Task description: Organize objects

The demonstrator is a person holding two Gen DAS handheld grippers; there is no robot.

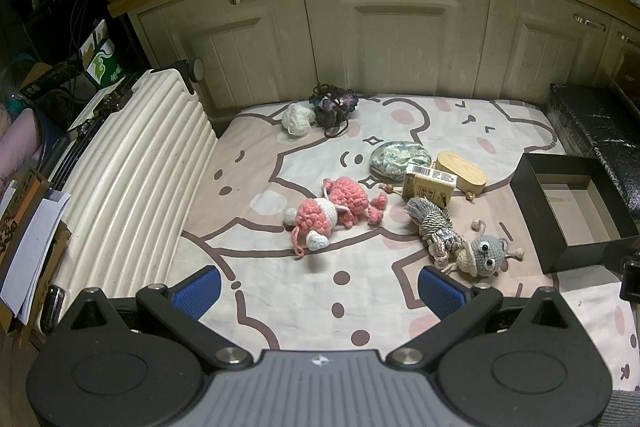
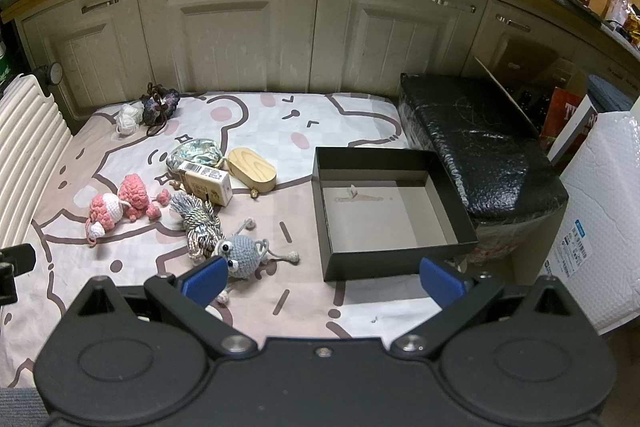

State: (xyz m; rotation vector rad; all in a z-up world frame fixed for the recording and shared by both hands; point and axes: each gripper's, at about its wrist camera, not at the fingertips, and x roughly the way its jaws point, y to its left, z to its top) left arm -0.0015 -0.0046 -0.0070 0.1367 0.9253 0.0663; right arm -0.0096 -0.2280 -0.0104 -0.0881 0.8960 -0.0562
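Black box (image 2: 396, 211): open, empty, at the mat's (image 1: 312, 291) right edge, beside a black padded bench (image 2: 476, 147).
Grey crochet bug (image 1: 482, 251): near the mat's front, left of the box, touching a braided cord bundle (image 1: 434, 225).
Carton (image 1: 428, 187): mid-mat, against a wooden case (image 1: 460, 173) and a patterned pouch (image 1: 394, 157).
Pink crochet toy (image 1: 332, 211): mid-mat, left of the carton.
White yarn ball (image 1: 297, 119) and dark crochet pouch (image 1: 334, 105): touching, at the mat's far left corner.
White ribbed suitcase (image 1: 132, 183): along the mat's left edge.
Left gripper (image 1: 320, 287): fingers wide apart, holding nothing, above the mat's front.
Right gripper (image 2: 322, 277): fingers wide apart, holding nothing; left finger overlaps the bug in view.
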